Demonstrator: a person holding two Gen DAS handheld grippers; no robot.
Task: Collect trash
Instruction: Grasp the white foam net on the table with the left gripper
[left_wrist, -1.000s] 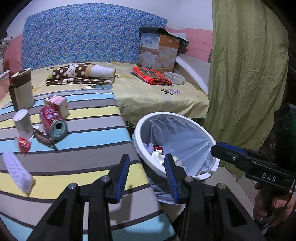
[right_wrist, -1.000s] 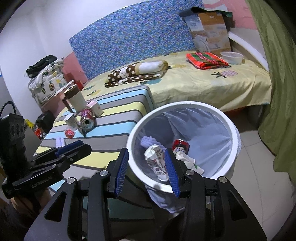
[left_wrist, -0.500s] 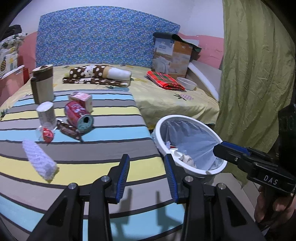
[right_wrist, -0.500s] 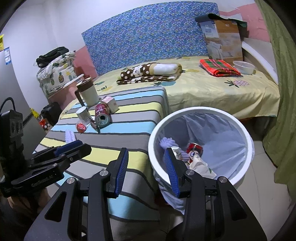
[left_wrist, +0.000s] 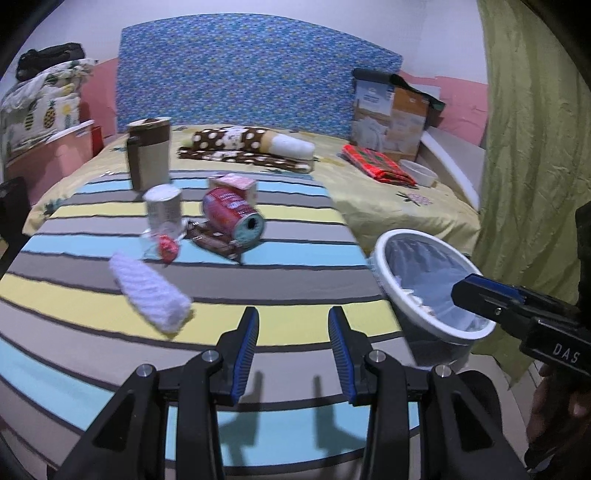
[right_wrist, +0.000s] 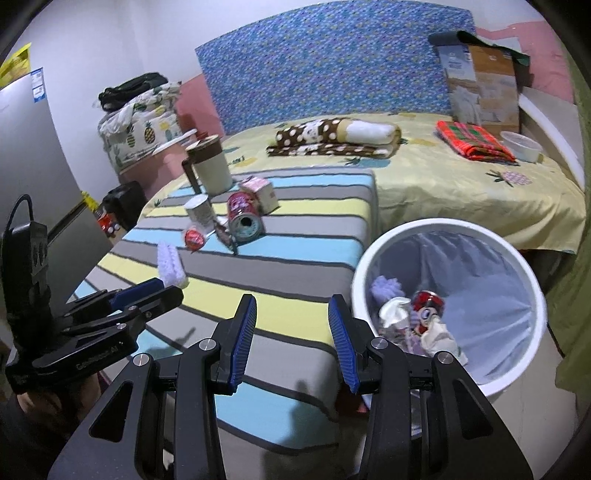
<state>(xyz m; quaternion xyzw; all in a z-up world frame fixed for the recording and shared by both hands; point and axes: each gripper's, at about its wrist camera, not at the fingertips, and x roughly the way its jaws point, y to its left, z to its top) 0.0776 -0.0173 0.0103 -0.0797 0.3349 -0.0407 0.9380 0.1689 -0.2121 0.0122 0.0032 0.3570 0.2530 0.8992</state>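
- Left claw (left_wrist: 292, 350): jaws spread, nothing btwn them, hovering over the striped blanket (left_wrist: 288, 273) on the bed.
- Right claw (right_wrist: 291, 338): jaws also spread & empty, over the blanket edge, just beside the trash bin (right_wrist: 517, 376).
- Bin: white rim w/ pale liner bag, on the floor at the bed corner. Inside: a red can (right_wrist: 428, 301), a crumpled paper cup (right_wrist: 395, 314), a lilac fluffy bit, other wrappers.
- Trash on the blanket, clustered well ahead of both claws: red tin can (left_wrist: 232, 214) on its side w/ open end facing the camera; pink carton (left_wrist: 232, 184) behind it; small white cup (left_wrist: 162, 206) upright; red round wrapper (left_wrist: 168, 249) & brown snack wrapper (left_wrist: 214, 240) just beside the can.
- White knitted piece (left_wrist: 147, 291), prob. a cloth or sponge (blurred), lies nearest the left claw.
- Tall beige mug w/ brown lid (left_wrist: 147, 155) stands behind the cluster.
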